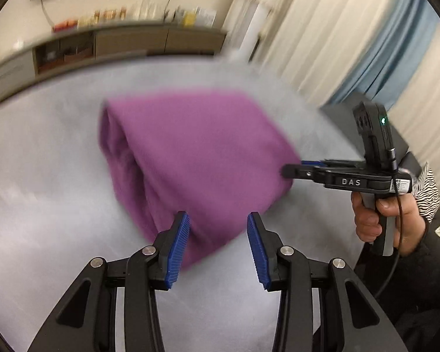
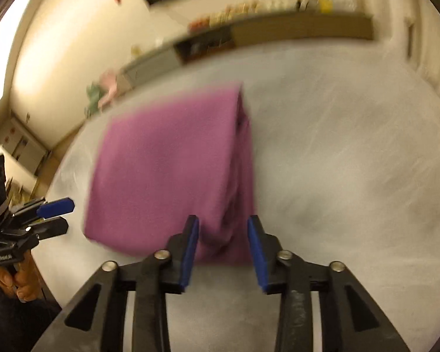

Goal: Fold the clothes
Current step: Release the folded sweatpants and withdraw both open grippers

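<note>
On the grey table [image 1: 44, 176], one folded purple garment [image 1: 196, 158]; two hand-held grippers, left [image 1: 218, 246] and right [image 2: 223, 249], both spread.

Left gripper [image 1: 218, 246]: you've got it wide open, blue pads [image 1: 179, 246] spread apart, nothing between them.
Right gripper [image 2: 223, 249]: open too, pads parted, nothing pinched.
Right hand [image 1: 387, 220]: your fingers are wrapped round the grey handle, thumb on top, tool pointing level across from the side.
Left hand [image 2: 11, 275]: you're gripping the handle low at the edge, mostly cut off.
</note>
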A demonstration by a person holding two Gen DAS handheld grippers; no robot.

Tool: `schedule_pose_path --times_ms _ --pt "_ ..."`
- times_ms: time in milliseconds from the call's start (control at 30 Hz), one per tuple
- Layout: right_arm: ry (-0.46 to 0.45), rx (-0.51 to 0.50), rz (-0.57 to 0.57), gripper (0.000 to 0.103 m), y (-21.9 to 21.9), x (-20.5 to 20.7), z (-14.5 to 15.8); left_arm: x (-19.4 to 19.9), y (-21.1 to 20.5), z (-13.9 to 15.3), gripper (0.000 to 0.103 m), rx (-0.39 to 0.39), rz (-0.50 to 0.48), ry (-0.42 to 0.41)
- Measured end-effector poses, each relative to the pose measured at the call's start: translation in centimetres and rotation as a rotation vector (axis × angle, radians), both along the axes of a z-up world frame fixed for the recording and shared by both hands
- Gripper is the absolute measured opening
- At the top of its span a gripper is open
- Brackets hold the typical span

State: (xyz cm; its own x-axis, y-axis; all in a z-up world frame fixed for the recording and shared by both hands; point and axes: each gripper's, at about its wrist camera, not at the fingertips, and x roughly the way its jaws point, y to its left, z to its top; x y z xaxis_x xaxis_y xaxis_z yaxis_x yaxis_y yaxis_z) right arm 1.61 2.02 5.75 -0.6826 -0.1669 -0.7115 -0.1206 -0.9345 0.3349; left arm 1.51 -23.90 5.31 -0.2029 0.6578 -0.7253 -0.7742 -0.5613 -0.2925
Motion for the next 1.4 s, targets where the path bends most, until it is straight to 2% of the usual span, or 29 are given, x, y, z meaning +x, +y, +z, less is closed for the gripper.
schedule_pose_path --times_ms 100,200,267,367,400,500,600,667,733,833,900,1033,1067,1133,1200,1233,1300,1367,1400 --pt "0.077 0.008 0.057 0.046 0.7 -1.4 3.3 -2.0 -1.9 2.9 0.040 0.092 0.049 0.029" --pt "0.053 0.091 0.154 0.046 0.1 -5.1 2.4 -6.9 -1.5 3.3 0.041 0.212 0.139 -0.025" --pt "0.037 0.159 0.221 0.046 -0.7 -8.5 0.5 -9.6 1.1 1.4 0.041 0.188 0.147 -0.041" --pt "-0.048 0.222 0.294 0.045 -0.8 -11.1 -4.0 -13.0 4.5 -4.1 0.041 0.013 0.205 -0.067" --pt "-0.063 0.197 0.299 0.046 -0.3 -11.5 -5.2 -14.1 5.2 -6.0 0.042 -0.030 0.227 -0.092" --pt "-0.085 0.047 0.282 0.055 2.0 -12.2 -7.4 -15.0 5.1 -8.8 0.043 -0.030 0.263 -0.145" --pt "-0.092 0.050 0.294 0.056 2.2 -12.9 -7.5 -14.7 5.3 -8.8 0.043 -0.041 0.260 -0.097" --pt "-0.076 0.085 0.267 0.056 2.2 -12.3 -6.1 -14.5 4.6 -8.0 0.042 -0.035 0.278 -0.122" --pt "-0.011 0.138 0.238 0.056 1.9 -10.3 -3.7 -14.1 4.0 -6.3 0.036 -0.024 0.301 -0.127" --pt "0.099 0.200 0.253 0.056 0.4 -7.5 -0.8 -11.7 2.6 -3.1 0.037 0.038 0.266 -0.032" --pt "0.049 0.182 0.304 0.056 -0.8 -7.9 -2.6 -11.6 2.7 -4.6 0.037 -0.001 0.254 -0.070" --pt "-0.042 0.152 0.275 0.057 -1.0 -8.8 -7.3 -11.5 2.7 -7.9 0.040 -0.049 0.266 -0.104" --pt "-0.051 0.159 0.258 0.056 -1.0 -8.7 -7.0 -11.3 2.4 -7.5 0.040 -0.058 0.269 -0.107" --pt "0.019 0.187 0.249 0.056 -1.4 -7.1 -4.3 -10.1 1.2 -5.8 0.037 -0.026 0.266 -0.083" --pt "0.083 0.185 0.267 0.056 -2.2 -5.0 -2.2 -7.9 0.3 -4.2 0.038 0.026 0.208 -0.070" --pt "0.088 0.179 0.285 0.056 -2.9 -4.2 -2.2 -6.8 0.1 -3.8 0.038 0.038 0.173 -0.069" --pt "0.064 0.178 0.327 0.056 -4.5 -3.2 -3.7 -4.8 1.1 -5.0 0.038 -0.013 0.103 -0.084" --pt "-0.039 0.250 0.335 0.058 -6.3 -4.3 -7.6 -4.4 2.0 -7.6 0.039 -0.091 0.105 -0.103" --pt "-0.008 0.308 0.324 0.058 -7.1 -4.6 -8.4 -4.3 2.4 -8.7 0.042 -0.120 0.108 -0.109"
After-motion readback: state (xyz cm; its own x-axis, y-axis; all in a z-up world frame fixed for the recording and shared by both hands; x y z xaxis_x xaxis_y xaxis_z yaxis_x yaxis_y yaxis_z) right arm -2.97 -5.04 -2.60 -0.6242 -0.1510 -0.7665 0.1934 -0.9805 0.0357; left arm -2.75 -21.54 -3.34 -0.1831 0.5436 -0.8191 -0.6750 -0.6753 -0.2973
